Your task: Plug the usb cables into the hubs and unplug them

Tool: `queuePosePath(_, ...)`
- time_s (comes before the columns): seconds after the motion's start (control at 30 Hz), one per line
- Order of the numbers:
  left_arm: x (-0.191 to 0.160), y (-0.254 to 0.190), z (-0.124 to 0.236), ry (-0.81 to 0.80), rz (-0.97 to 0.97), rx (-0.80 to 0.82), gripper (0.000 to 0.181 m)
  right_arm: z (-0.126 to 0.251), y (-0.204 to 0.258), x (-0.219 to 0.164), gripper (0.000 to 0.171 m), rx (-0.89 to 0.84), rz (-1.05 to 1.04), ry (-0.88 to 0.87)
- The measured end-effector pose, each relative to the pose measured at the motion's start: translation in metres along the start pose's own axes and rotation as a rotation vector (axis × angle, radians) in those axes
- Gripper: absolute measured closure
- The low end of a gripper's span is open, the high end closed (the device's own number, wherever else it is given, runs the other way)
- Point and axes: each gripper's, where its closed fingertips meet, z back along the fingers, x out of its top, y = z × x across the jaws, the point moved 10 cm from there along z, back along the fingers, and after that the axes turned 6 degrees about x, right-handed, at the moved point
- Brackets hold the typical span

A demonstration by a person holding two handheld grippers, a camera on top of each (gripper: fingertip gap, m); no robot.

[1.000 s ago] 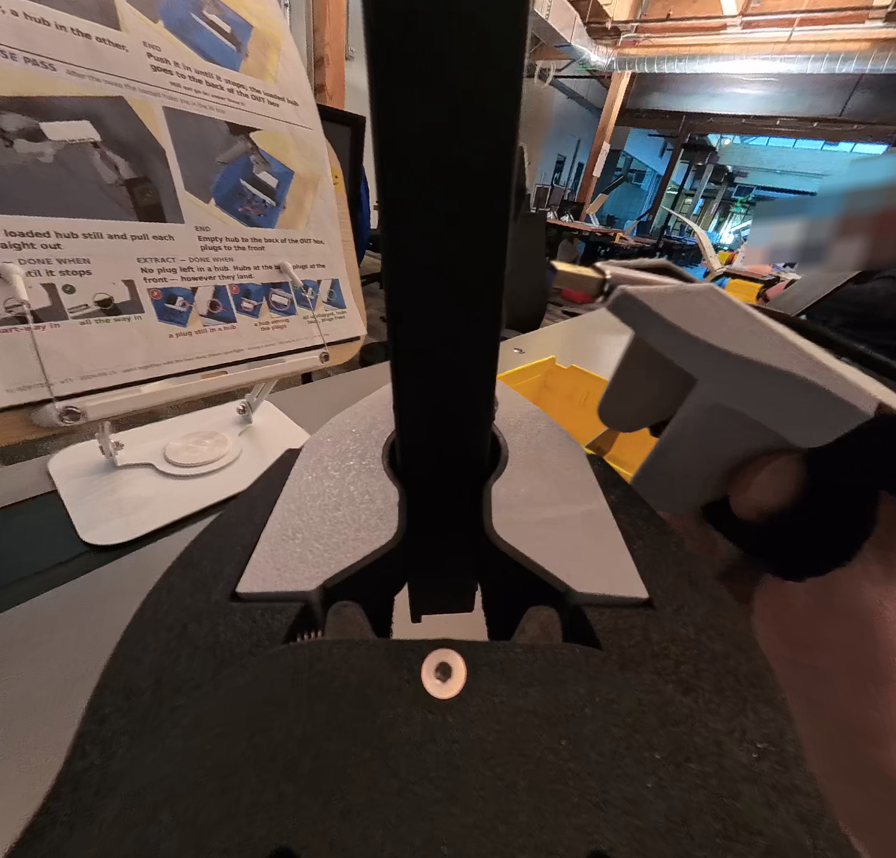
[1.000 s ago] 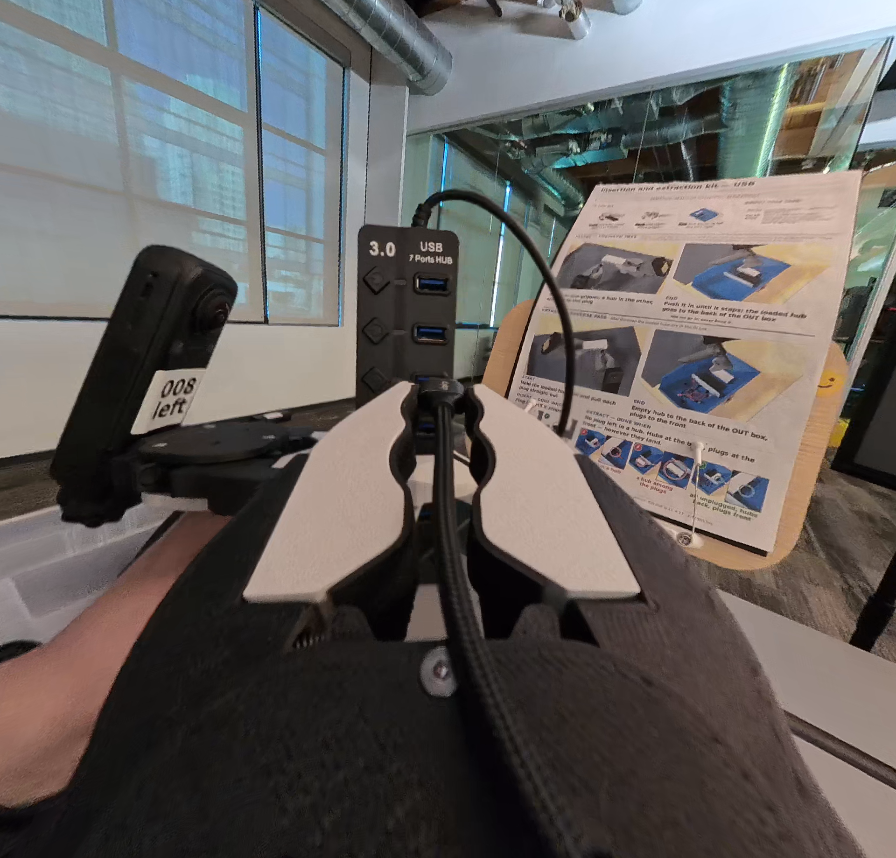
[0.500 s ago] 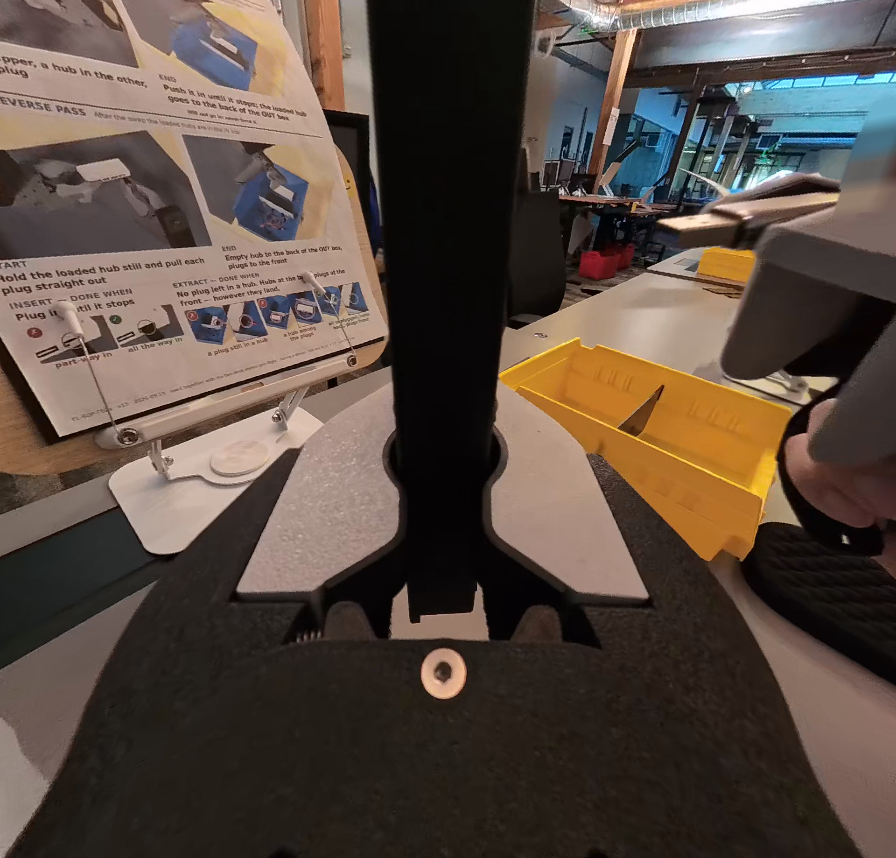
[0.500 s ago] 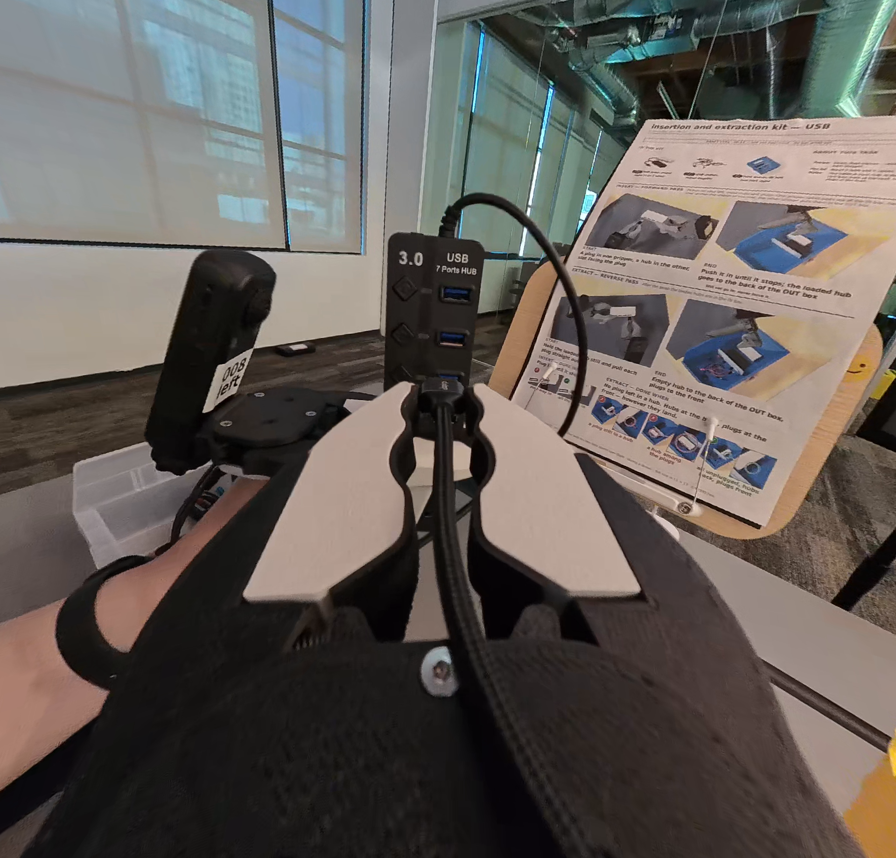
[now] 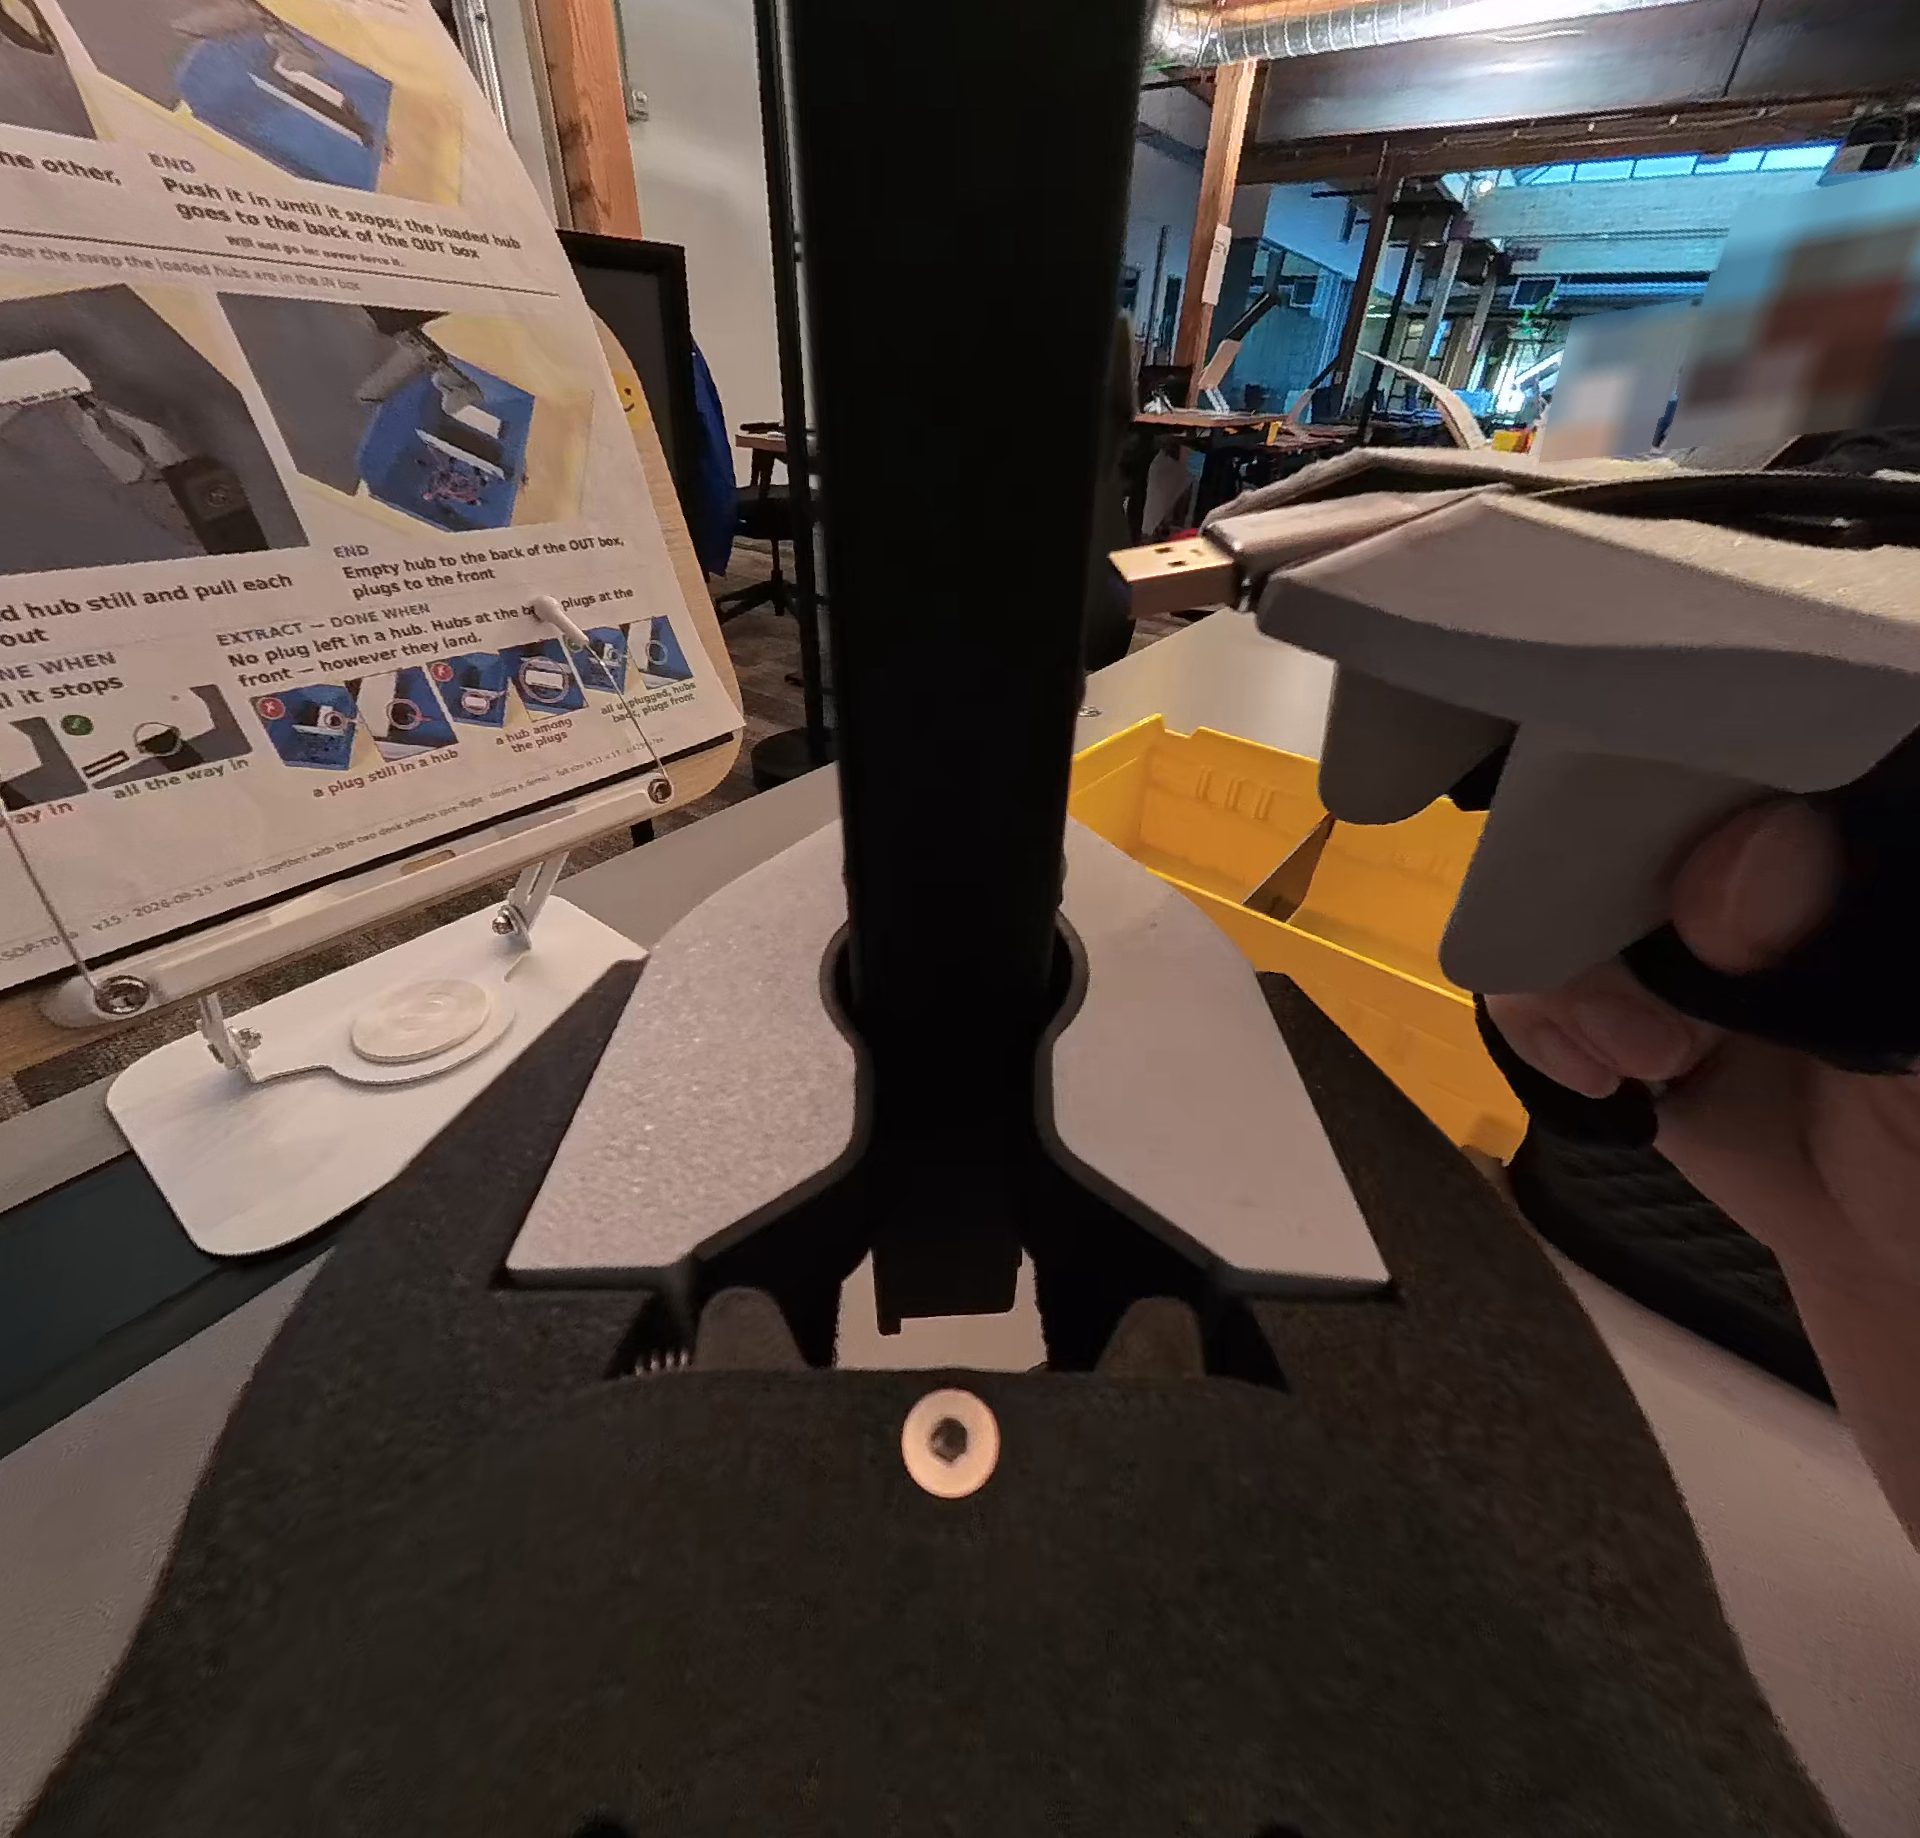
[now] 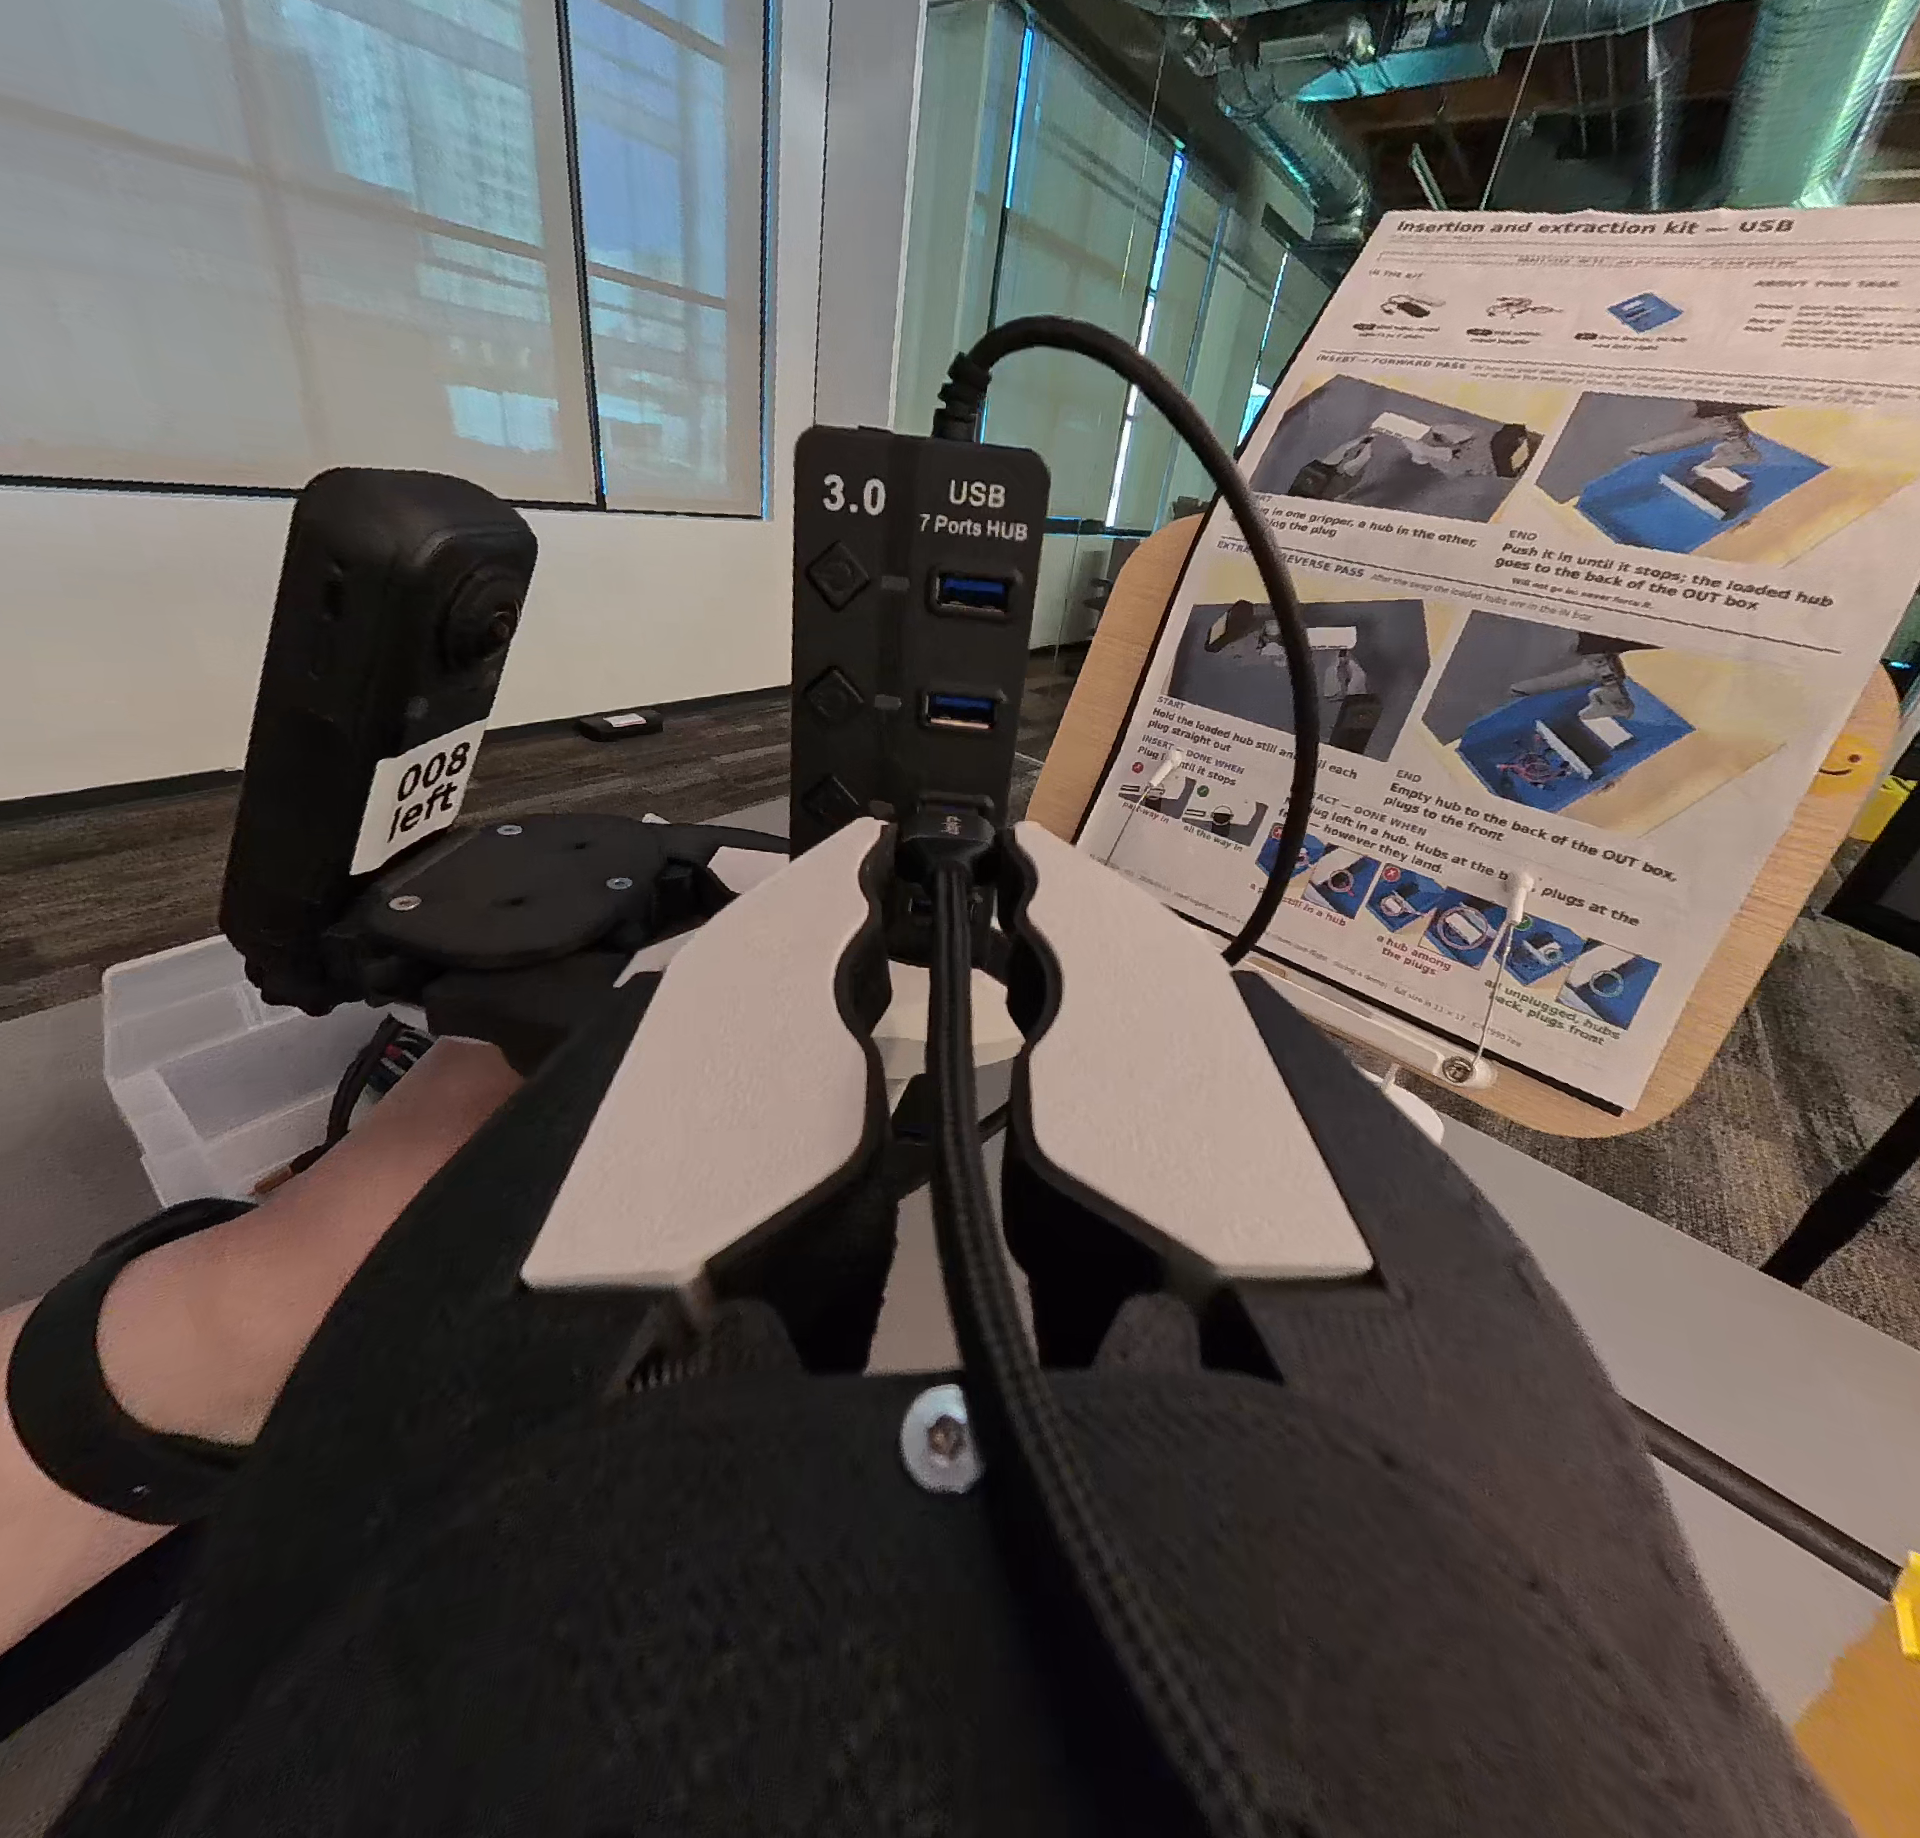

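My left gripper point(image 5: 956, 947) is shut on a black USB hub point(image 5: 951, 438) and holds it upright. In the right wrist view the hub point(image 6: 920, 635) shows its blue ports facing me, and its own cable point(image 6: 1288, 645) loops off its top to the right. My right gripper point(image 6: 948, 853) is shut on a black USB plug point(image 6: 948, 832) whose braided cable point(image 6: 997, 1321) runs back over the gripper. In the left wrist view the right gripper point(image 5: 1236, 562) holds the plug's bare metal tip point(image 5: 1169, 578) level, a short gap from the hub's side.
A yellow bin point(image 5: 1226, 822) stands on the grey table behind the grippers. An instruction sheet on a white stand point(image 5: 312, 1061) leans at the left, and it also shows in the right wrist view point(image 6: 1538, 666). A clear plastic box point(image 6: 187, 1071) sits under the left gripper. One gripper's finger ends stand about 7 cm off the other's.
The right gripper swung away to the right, then came back with the plug tip pointing at the hub. The hub now looks nearer in the right wrist view.
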Motion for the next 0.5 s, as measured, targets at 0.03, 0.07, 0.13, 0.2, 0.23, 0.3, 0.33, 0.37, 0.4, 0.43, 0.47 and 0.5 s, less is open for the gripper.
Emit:
queuePosePath(0.03,0.0002,0.0000,0.0002,-0.003,0.002,-0.002,0.155,0.0000,0.0001,-0.0001,0.152,0.004,-0.006,-0.002)
queuePosePath(0.07,0.0002,-0.0001,0.0004,-0.007,0.004,-0.004,0.156,-0.0001,0.0001,-0.0002,0.152,0.001,-0.010,-0.004)
queuePosePath(0.13,0.0003,0.0000,0.0005,-0.008,0.009,-0.008,0.155,-0.0005,0.0006,-0.0004,0.152,0.002,-0.008,-0.003)
queuePosePath(0.2,0.0003,0.0003,0.0006,-0.009,0.015,-0.010,0.155,-0.0010,0.0016,-0.0006,0.152,0.001,-0.004,-0.003)
queuePosePath(0.23,0.0003,0.0003,0.0006,-0.008,0.017,-0.011,0.155,-0.0014,0.0021,-0.0008,0.152,0.001,-0.002,-0.004)
queuePosePath(0.3,0.0002,0.0001,0.0005,-0.008,0.019,-0.012,0.155,-0.0020,0.0025,-0.0013,0.152,0.001,0.002,-0.007)
queuePosePath(0.33,0.0002,-0.0002,0.0004,-0.008,0.018,-0.013,0.155,-0.0023,0.0025,-0.0017,0.152,-0.001,0.004,-0.009)
queuePosePath(0.37,0.0002,-0.0008,0.0002,-0.008,0.017,-0.017,0.155,-0.0025,0.0023,-0.0021,0.152,-0.001,0.006,-0.011)
queuePosePath(0.4,0.0001,-0.0014,0.0001,-0.007,0.016,-0.020,0.155,-0.0027,0.0020,-0.0024,0.152,-0.002,0.006,-0.009)
queuePosePath(0.43,-0.0001,-0.0019,-0.0002,-0.008,0.016,-0.022,0.155,-0.0027,0.0016,-0.0027,0.152,-0.002,0.005,-0.010)
queuePosePath(0.47,-0.0003,-0.0025,-0.0004,-0.008,0.017,-0.025,0.155,-0.0024,0.0012,-0.0027,0.152,-0.005,0.004,-0.017)
queuePosePath(0.5,-0.0005,-0.0032,-0.0008,-0.007,0.018,-0.029,0.155,-0.0024,0.0008,-0.0028,0.152,-0.005,0.001,-0.017)
